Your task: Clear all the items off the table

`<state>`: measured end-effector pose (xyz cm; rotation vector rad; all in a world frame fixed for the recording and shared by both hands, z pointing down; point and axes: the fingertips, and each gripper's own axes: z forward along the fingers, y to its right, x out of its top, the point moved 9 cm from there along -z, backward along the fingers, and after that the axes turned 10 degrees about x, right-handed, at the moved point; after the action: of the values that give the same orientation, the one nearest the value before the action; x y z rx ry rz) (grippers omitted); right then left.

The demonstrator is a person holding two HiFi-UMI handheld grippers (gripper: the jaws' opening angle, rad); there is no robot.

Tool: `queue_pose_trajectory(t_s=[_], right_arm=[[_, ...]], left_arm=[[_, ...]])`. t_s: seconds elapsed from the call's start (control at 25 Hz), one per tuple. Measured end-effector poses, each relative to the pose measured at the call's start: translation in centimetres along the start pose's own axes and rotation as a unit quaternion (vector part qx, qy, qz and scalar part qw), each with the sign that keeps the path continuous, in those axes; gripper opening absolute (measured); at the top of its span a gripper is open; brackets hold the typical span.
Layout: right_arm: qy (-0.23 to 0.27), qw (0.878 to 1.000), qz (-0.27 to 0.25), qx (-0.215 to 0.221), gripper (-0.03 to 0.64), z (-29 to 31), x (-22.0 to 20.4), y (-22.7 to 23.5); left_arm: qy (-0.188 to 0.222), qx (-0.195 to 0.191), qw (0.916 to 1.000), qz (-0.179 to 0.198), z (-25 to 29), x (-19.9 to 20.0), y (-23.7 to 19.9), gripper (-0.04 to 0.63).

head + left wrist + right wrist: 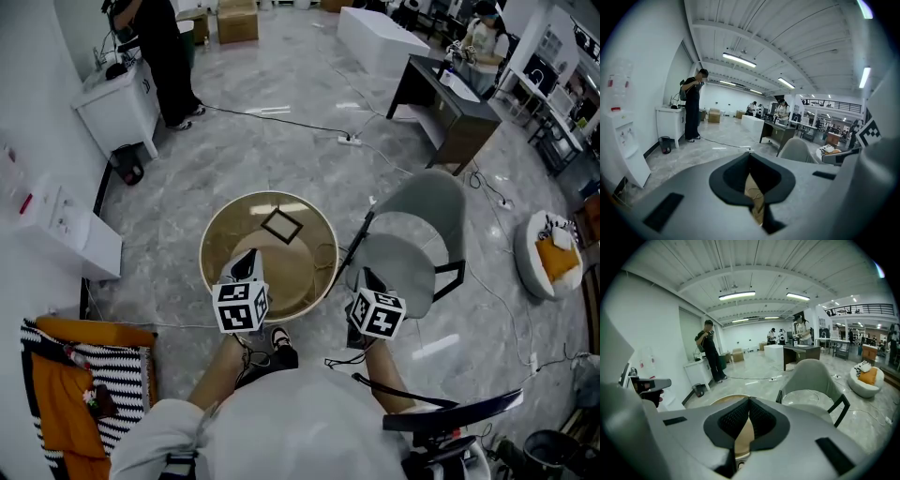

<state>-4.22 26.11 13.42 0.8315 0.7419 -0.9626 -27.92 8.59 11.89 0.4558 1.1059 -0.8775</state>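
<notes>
Left gripper (249, 261), jaws pressed together and empty, hangs tilted down over the table's (214, 234) near rim. Beyond it, apart, lies the black frame (281, 225). Right gripper (369, 279), also closed and empty, hovers beside it, between table and chair (422, 225).

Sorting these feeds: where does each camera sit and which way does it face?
Head view: on the person's head, steeply down on the round table and grey chair; forearms, left hand-held gripper, right hand-held gripper show.
Left gripper view: on the left one, along its shut jaws towards a standing person.
Right gripper view: on the right one, along its shut jaws towards the chair.
All three share the chair.
</notes>
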Motion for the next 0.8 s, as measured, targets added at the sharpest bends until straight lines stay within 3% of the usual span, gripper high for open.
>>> queue_pose_trajectory(t_s=[0.32,0.52,0.8], right_arm=[[-0.011,1.0,-0.029,0.002,0.025,7.2,5.4,1.1],[-0.015,0.999,-0.033,0.025,0.025,11.5,6.8,0.6],[-0.081,0.995,-0.044,0.041,0.023,16.4,7.0,1.8]], left_arm=[[0.006,0.006,0.9997,-0.021,8.0,3.4,-1.5,0.008],[-0.011,0.034,0.9982,-0.048,12.0,2.8,-3.7,0.008],[-0.039,0.08,0.9935,-0.071,13.6,1.6,-5.0,0.008]])
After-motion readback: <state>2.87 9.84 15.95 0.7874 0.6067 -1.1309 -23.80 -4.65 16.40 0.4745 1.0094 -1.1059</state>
